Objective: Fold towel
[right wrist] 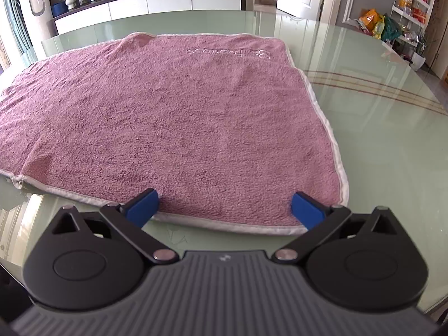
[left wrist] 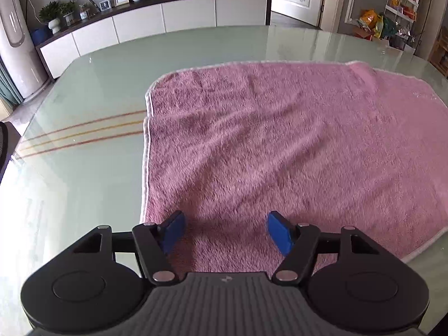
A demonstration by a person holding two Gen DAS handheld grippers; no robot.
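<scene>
A pink fluffy towel (left wrist: 280, 145) with a pale hem lies on the glass table, one layer folded over another, the lower layer sticking out at the far side. In the left wrist view my left gripper (left wrist: 225, 228) hovers open over the towel's near left corner, blue pads apart with only pile below. In the right wrist view the same towel (right wrist: 173, 117) shows embroidered lettering near its far edge. My right gripper (right wrist: 225, 205) stands wide open over the near right corner, its blue pads spanning the pale hem without pressing it.
The pale green glass table (left wrist: 84, 140) has brown stripes (left wrist: 84, 131) left of the towel and bare glass around it. Behind it stand a long white sideboard (left wrist: 168, 19) with plants and frames, and a shelf with bags (right wrist: 414, 2) at the right.
</scene>
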